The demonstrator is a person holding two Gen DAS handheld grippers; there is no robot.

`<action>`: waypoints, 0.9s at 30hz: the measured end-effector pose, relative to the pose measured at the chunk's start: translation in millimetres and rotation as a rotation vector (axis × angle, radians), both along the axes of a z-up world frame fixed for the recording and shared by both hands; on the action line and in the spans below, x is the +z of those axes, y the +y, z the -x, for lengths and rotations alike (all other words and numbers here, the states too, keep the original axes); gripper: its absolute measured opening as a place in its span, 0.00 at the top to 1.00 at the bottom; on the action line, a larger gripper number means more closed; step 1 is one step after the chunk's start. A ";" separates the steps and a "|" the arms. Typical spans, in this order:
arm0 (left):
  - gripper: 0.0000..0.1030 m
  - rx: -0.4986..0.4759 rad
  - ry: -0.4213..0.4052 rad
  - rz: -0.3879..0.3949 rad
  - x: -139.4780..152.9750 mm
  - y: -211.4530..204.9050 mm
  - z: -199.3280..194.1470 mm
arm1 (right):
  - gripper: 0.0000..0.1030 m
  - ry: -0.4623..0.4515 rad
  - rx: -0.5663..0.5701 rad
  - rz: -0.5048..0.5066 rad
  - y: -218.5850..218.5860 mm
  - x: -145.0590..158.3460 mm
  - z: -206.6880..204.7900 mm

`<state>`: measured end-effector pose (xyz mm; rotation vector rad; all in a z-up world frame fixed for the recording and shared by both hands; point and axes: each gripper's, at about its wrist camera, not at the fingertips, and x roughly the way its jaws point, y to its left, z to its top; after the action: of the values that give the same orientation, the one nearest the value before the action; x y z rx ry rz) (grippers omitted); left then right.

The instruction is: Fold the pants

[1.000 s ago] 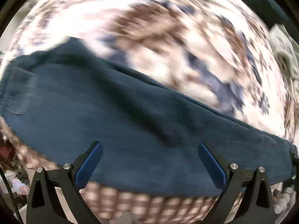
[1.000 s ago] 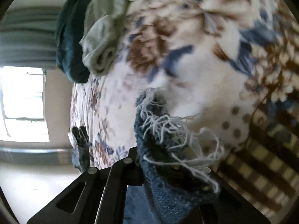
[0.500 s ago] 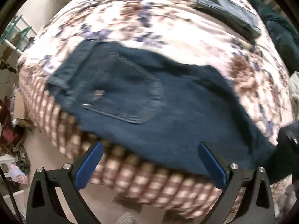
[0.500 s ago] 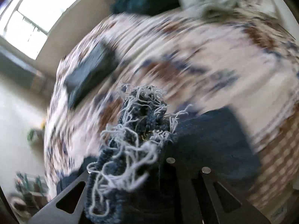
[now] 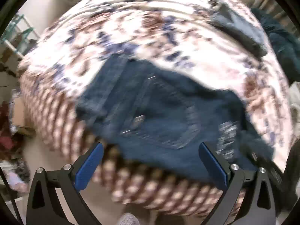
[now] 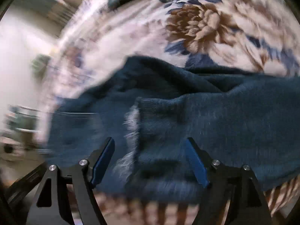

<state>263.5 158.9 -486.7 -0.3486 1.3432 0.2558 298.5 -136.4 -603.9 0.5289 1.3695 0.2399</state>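
Note:
Dark blue jeans (image 5: 159, 116) lie on the floral bed (image 5: 131, 30) near its front edge, back pocket up. Their frayed white hem (image 5: 226, 136) rests on the seat part at the right. My left gripper (image 5: 150, 166) is open and empty, just in front of the bed's edge below the jeans. In the right wrist view the folded-over leg (image 6: 196, 116) lies across the jeans, its frayed hem (image 6: 131, 127) between my fingers. My right gripper (image 6: 150, 161) is open just above the cloth, holding nothing.
A folded dark garment (image 5: 238, 28) lies at the far right of the bed, with a dark green blanket (image 5: 281, 48) beyond it. The checkered bedspread side (image 5: 142, 183) hangs down in front. Shelving and clutter (image 5: 13, 37) stand at the left.
My right gripper carried the frayed leg end over onto the seat part and opened, letting it go. My left gripper swung back from the jeans and stayed open.

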 end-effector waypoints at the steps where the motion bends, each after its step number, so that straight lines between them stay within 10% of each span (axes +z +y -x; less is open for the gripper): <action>1: 0.00 -0.010 -0.004 0.037 0.6 -8.5 -10.6 | 0.24 0.003 -0.026 -0.049 -16.3 8.9 5.9; 9: 0.00 -0.183 0.094 0.143 -52.0 -107.2 -80.1 | 0.23 0.143 -0.299 0.142 -188.7 9.6 50.9; 16: 0.00 -0.413 0.238 -0.145 -109.5 -152.4 -55.6 | 0.20 0.316 -0.156 0.199 -233.6 -72.4 49.2; 27: 0.00 -0.262 0.177 -0.067 -60.3 -118.9 -32.8 | 0.19 0.344 -0.094 0.236 -238.1 -60.6 33.2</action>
<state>296.3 40.0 -547.0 -0.0930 1.5337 0.1137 265.4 -374.4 -664.6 0.4472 1.6756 -0.0947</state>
